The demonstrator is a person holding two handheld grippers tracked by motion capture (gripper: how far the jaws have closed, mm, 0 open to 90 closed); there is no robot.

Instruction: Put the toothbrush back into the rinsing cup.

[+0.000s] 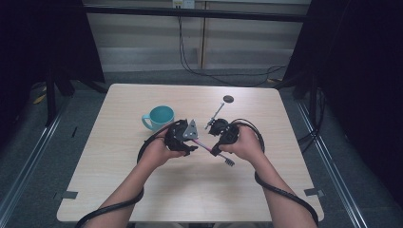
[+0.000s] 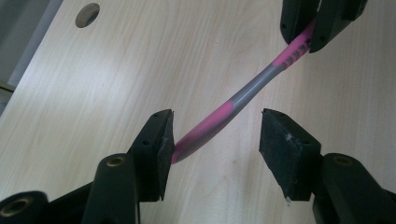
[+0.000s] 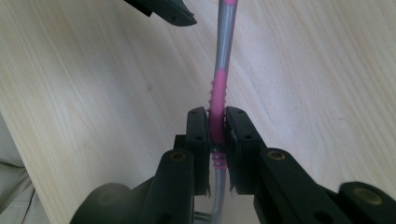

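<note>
Pink and grey plastic: the toothbrush (image 1: 216, 153) is held above the wooden table (image 1: 119, 190), near its middle, between my two grippers. The right gripper (image 3: 216, 126) is clamped on the ribbed pink section of the handle, jaws closed flat against both sides. The left gripper (image 2: 215, 135) stands open; the smooth pink tail end of the handle lies between its jaws, touching or almost touching the left pad (image 2: 166, 147), with the right pad well clear.

Handling judgement: the brush is light and fairly stiff, though the thin grey neck may flex under side load. The smooth tail looks slippery; the ribbed section offers the surest hold. I would close the left jaws squarely across the wider pink part of the tail, not on its very tip, before the right gripper lets go.

A teal cup (image 1: 159, 117) stands just beyond the left hand (image 1: 157, 153). In the high view the bristle end points toward me.
</note>
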